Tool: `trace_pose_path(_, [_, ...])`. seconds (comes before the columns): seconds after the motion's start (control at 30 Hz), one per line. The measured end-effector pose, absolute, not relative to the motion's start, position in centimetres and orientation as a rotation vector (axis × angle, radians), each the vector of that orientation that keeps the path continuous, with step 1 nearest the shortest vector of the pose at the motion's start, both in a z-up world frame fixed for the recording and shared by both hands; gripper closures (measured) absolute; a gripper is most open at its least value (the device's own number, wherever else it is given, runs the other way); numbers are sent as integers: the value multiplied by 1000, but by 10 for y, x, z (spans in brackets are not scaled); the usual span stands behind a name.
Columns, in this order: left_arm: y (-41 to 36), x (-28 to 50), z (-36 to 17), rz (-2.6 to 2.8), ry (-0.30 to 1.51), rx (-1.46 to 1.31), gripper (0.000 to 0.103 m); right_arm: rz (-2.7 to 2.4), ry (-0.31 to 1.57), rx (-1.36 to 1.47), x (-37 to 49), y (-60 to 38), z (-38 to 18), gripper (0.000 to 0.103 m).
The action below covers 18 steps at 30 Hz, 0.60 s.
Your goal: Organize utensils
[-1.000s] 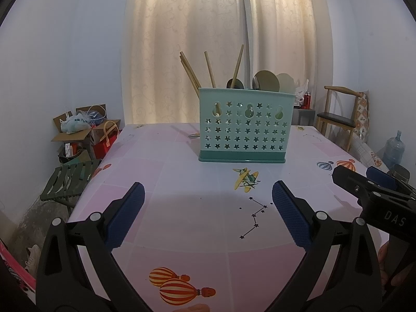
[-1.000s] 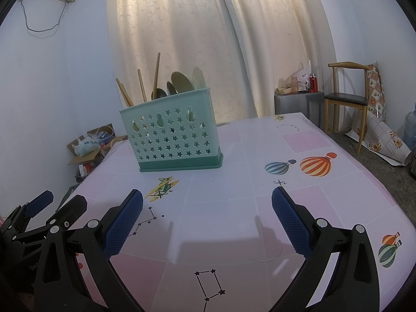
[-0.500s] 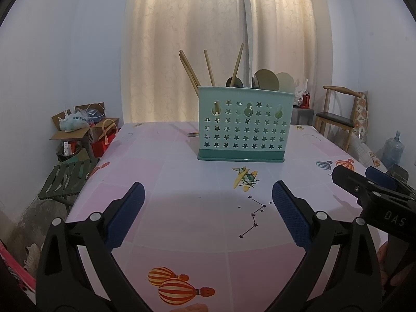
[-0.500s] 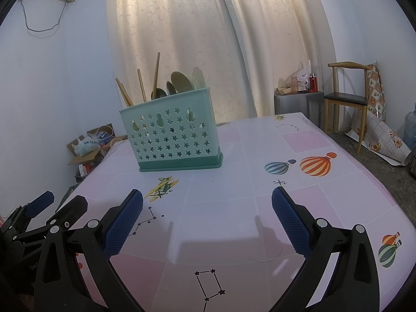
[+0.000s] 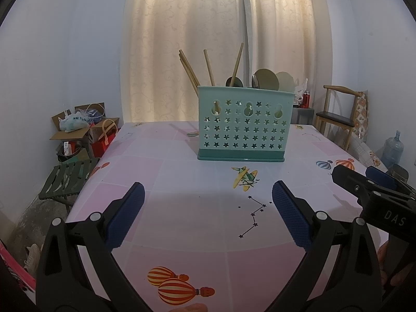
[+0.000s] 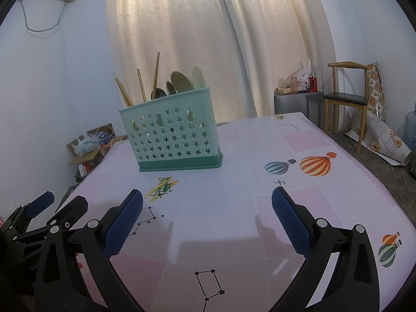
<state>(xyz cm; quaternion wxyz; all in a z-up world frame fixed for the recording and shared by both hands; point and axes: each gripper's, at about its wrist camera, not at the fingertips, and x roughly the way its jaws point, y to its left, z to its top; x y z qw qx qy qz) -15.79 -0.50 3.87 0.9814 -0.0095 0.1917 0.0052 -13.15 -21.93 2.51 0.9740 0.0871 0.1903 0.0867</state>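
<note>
Caddy (image 5: pixel 243 124) w/ chopsticks (image 5: pixel 209 67), prob. spoons (image 5: pixel 265 79) | L+R jaws wide, empty

Lower ends of chopsticks (image 5: pixel 209 66) and spoons (image 5: pixel 265 79) hidden inside teal caddy (image 5: pixel 243 124)

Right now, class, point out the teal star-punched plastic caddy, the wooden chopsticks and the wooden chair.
teal star-punched plastic caddy (image 5: pixel 243 127), left wrist view, front wall.
wooden chopsticks (image 5: pixel 208 66), left wrist view, middle stick's shaft.
wooden chair (image 6: pixel 347 98), right wrist view, dark seat.
</note>
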Motion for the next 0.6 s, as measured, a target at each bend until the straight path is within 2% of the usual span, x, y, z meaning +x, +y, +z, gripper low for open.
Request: trace_pose_path(0.6, [-5, -158, 39, 10, 387, -19, 8, 174, 385, 176, -132, -220, 24, 6])
